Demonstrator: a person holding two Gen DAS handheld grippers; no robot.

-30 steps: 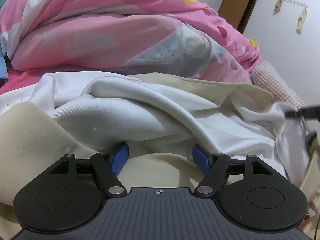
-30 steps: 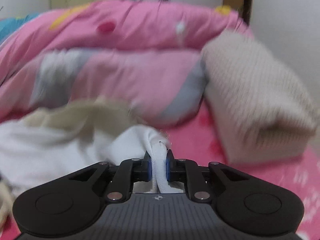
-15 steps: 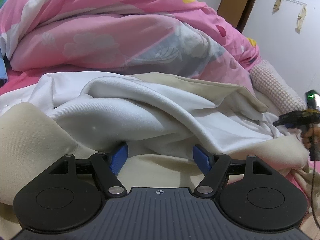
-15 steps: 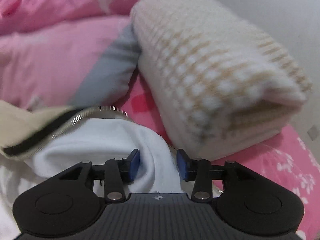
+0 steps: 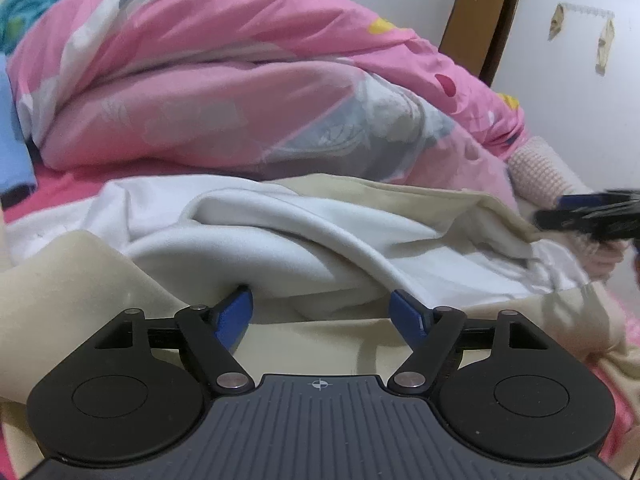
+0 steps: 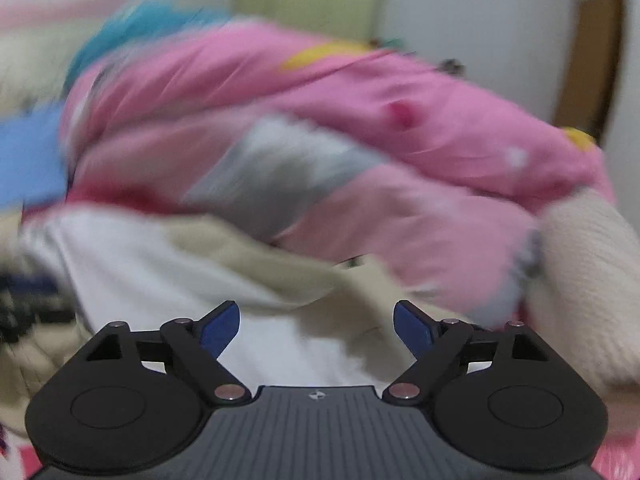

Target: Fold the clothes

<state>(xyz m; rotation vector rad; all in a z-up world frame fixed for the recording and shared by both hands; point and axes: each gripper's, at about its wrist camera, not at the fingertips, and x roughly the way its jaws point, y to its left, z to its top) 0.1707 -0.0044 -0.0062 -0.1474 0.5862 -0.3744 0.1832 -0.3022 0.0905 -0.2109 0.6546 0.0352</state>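
Pink bedding [image 5: 224,92] backs a cream-and-white garment [image 5: 280,240] mid-fold; left tongs [image 5: 320,312] and right tongs [image 6: 316,320] are opening, gripping nothing, with a fresh edge to catch next.

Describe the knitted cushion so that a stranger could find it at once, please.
Find the big pink quilt heaped at the back of the bed. Follow it to its right end, near the white wall: the cushion lies there. Unlike the smooth white and cream clothes in front, it has a bumpy, pale waffle-like knit.

Your right gripper [image 6: 316,320] is opening over the white garment [image 6: 132,264], pads clear; pink quilt [image 6: 360,140] behind, blurred.
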